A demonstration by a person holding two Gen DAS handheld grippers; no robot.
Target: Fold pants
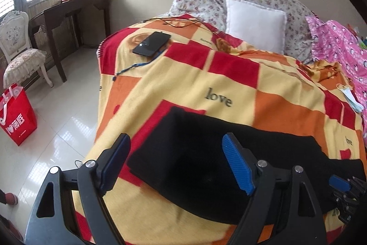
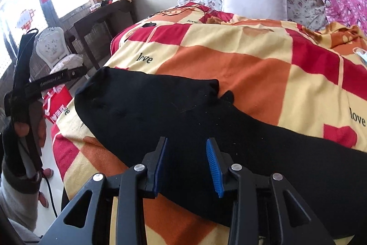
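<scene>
Black pants (image 1: 195, 160) lie spread flat across the near end of the bed, on a checked red, orange and yellow blanket (image 1: 206, 75). My left gripper (image 1: 176, 141) is open and empty, its jaws wide apart just above the left end of the pants. In the right wrist view the pants (image 2: 183, 121) run from a rounded end at the left to the right edge. My right gripper (image 2: 187, 144) is open and empty, hovering over the near edge of the pants. The left gripper's body (image 2: 25, 84) shows at the far left, held by a gloved hand.
A black phone (image 1: 152, 43) with a cable lies on the blanket's far left. A white pillow (image 1: 254, 23), floral bedding and a pink quilt (image 1: 339, 47) fill the bed's head. A face mask (image 1: 351, 96) lies at right. A red bag (image 1: 17, 114), chair and dark table stand left on the floor.
</scene>
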